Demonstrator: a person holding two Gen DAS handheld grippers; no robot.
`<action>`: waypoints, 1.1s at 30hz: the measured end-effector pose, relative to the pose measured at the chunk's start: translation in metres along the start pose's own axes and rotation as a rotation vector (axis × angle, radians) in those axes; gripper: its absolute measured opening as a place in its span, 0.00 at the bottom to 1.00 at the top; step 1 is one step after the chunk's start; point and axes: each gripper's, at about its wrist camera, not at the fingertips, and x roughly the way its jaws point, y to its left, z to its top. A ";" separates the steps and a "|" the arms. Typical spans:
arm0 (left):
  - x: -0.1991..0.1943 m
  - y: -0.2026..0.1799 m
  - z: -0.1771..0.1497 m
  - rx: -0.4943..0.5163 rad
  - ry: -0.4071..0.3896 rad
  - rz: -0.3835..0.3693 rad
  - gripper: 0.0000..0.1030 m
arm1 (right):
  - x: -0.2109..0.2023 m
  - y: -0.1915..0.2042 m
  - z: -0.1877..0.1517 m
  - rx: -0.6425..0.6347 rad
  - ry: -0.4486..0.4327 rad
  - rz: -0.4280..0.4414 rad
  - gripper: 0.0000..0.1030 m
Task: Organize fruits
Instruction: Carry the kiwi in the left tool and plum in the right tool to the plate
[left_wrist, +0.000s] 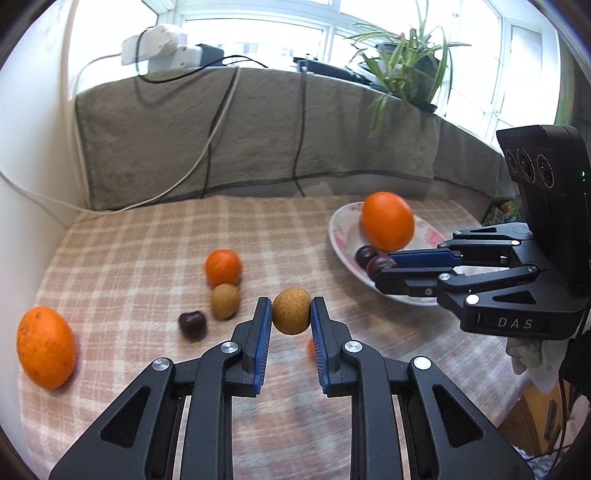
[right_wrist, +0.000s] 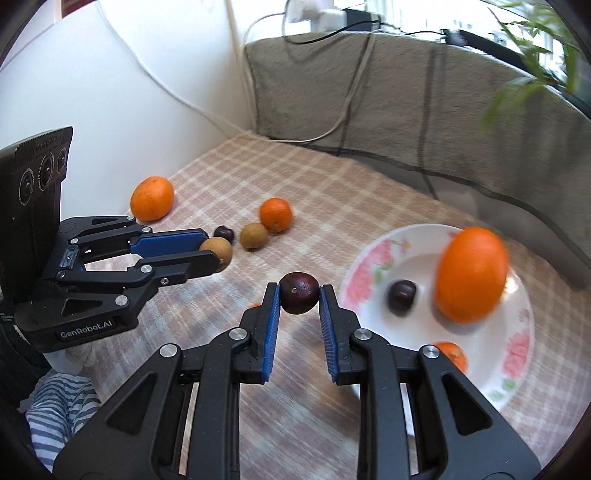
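Note:
My left gripper (left_wrist: 291, 314) is shut on a brown longan (left_wrist: 291, 311), held above the checked cloth; it also shows in the right wrist view (right_wrist: 212, 248). My right gripper (right_wrist: 299, 297) is shut on a dark cherry (right_wrist: 299, 292) just left of the floral plate (right_wrist: 517, 369). The plate holds a large orange (right_wrist: 472, 273), a dark cherry (right_wrist: 400, 297) and a small tangerine (right_wrist: 452, 354). On the cloth lie a big orange (left_wrist: 46, 347), a tangerine (left_wrist: 223, 267), a second longan (left_wrist: 225, 301) and a cherry (left_wrist: 192, 325).
A grey blanket (left_wrist: 258, 140) covers the back ledge, with cables (left_wrist: 214, 122), a white power adapter (left_wrist: 159, 48) and a potted plant (left_wrist: 406, 55). A white wall (left_wrist: 33, 147) bounds the left side. The table edge drops off at the right.

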 end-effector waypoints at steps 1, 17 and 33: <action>0.001 -0.004 0.002 0.004 -0.002 -0.006 0.19 | -0.005 -0.005 -0.001 0.010 -0.007 -0.009 0.22; 0.033 -0.060 0.024 0.079 0.011 -0.097 0.19 | -0.047 -0.085 -0.028 0.145 -0.040 -0.124 0.22; 0.048 -0.082 0.025 0.106 0.037 -0.107 0.19 | -0.047 -0.129 -0.041 0.239 -0.036 -0.164 0.22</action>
